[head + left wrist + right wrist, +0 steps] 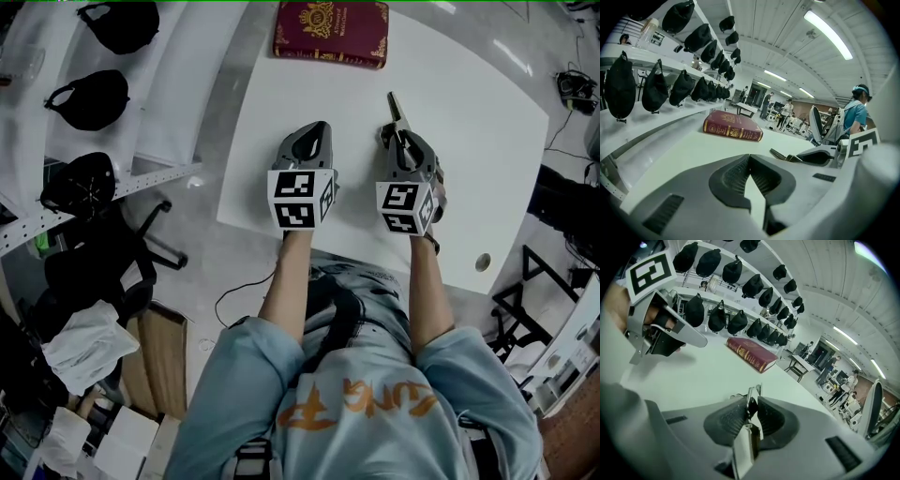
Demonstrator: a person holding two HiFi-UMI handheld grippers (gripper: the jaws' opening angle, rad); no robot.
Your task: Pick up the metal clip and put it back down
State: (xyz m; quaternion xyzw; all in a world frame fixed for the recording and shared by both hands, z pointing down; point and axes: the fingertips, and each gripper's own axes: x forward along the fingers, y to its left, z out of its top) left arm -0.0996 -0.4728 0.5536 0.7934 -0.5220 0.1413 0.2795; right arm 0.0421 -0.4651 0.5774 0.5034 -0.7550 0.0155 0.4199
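1. Metal clip (395,111) sits in the right gripper (397,131), on the person's side of the red book (331,32) and a bit to its right.
2. Far left of the book, black caps (89,98) hang on white shelves.
3. The left gripper (321,126) hangs over the white table (469,122). It is on the person's side of the book and well apart from it. Its own view shows its tips pressed together with nothing between them.
4. The right gripper is just beside the left one, out past the book's right end. Its own view shows its pads (733,418) pinching the clip, which stands up thin between them.
5. The clip's end pokes out toward the book. I cannot tell if it touches the table.
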